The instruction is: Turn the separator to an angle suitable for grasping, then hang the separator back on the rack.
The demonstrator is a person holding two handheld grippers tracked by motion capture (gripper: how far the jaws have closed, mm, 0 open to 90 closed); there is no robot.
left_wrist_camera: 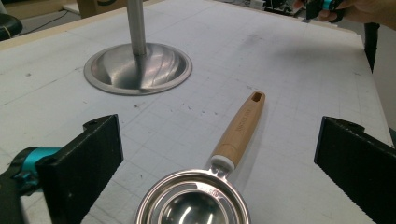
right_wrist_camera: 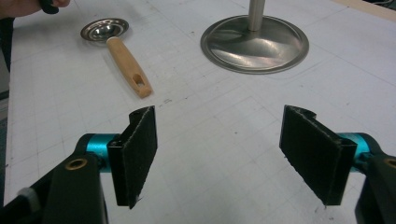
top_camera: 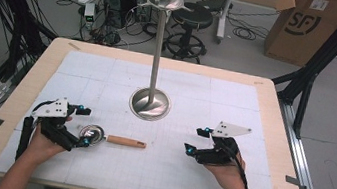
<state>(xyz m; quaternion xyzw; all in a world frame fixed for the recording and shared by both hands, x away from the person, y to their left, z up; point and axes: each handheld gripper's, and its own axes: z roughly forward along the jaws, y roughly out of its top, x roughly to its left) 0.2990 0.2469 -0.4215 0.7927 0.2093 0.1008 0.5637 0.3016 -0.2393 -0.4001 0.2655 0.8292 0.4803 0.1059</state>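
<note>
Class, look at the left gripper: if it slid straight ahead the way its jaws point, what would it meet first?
Most likely the strainer spoon: its metal bowl lies just ahead between the open left gripper jaws, wooden handle pointing away.

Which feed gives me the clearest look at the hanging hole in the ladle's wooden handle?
The left gripper view: the ladle lies close, between open jaws, its slot facing the camera. The right gripper view shows the slot too, farther off. In the high view the handle is too small to make it out.
</note>
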